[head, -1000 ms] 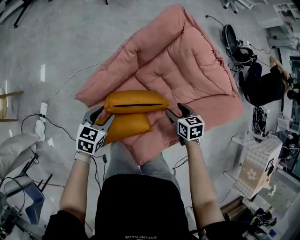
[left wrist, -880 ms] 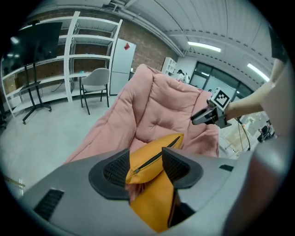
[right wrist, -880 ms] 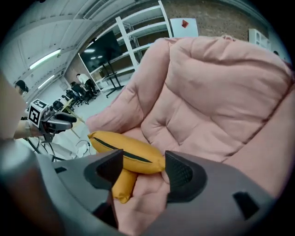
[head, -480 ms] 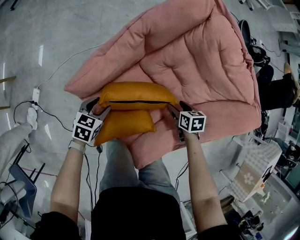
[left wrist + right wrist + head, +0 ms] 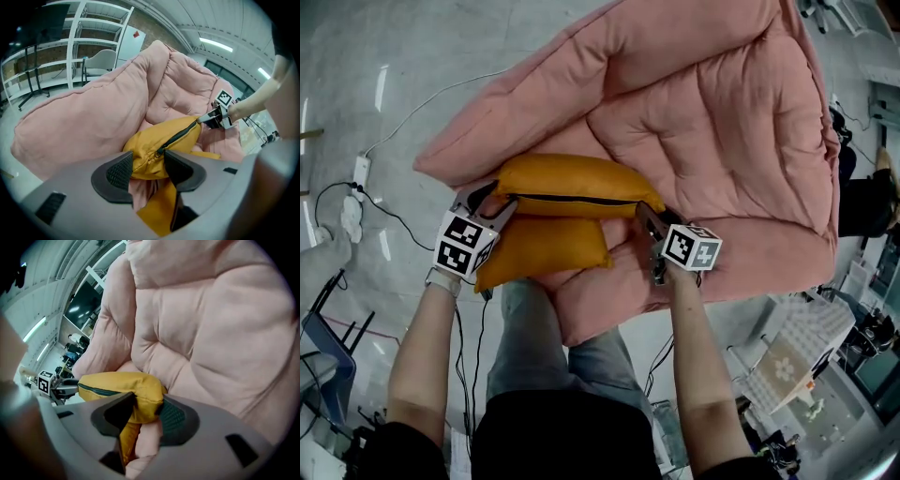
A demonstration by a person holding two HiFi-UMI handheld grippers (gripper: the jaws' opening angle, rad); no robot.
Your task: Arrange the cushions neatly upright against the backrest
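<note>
Right, we have the upper cushion (image 5: 572,178) pinched at both ends and stretched between our two hands, long zip edge (image 5: 572,199) facing us. The left gripper (image 5: 492,202) has its jaws closing on the left corner. In the left gripper view the orange fabric bulges between the pads, right at the zip pull. The right gripper (image 5: 645,214) is closing on the opposite corner too, with a fold of orange squeezed between its pads.

Why two corners? We reckon a soft cushion sags if we take it by one end. Held at both ends it hangs flat and level, and we can turn it onto its edge as one piece.

Below it the lower cushion (image 5: 546,248) lies flat on the near corner of the pink sofa (image 5: 703,122), touching the one we hold and partly covered by it. Neither cushion is upright yet, so the job looks to be in its early part.

The raised padded rim (image 5: 487,122) runs just behind the cushions, and the tufted panel (image 5: 712,141) spreads away to our right. Which of these serves as the backrest we cannot say for sure from here. Our guess is that the held cushion needs lifting clear of the lower one, then standing on its long edge against the padding.
</note>
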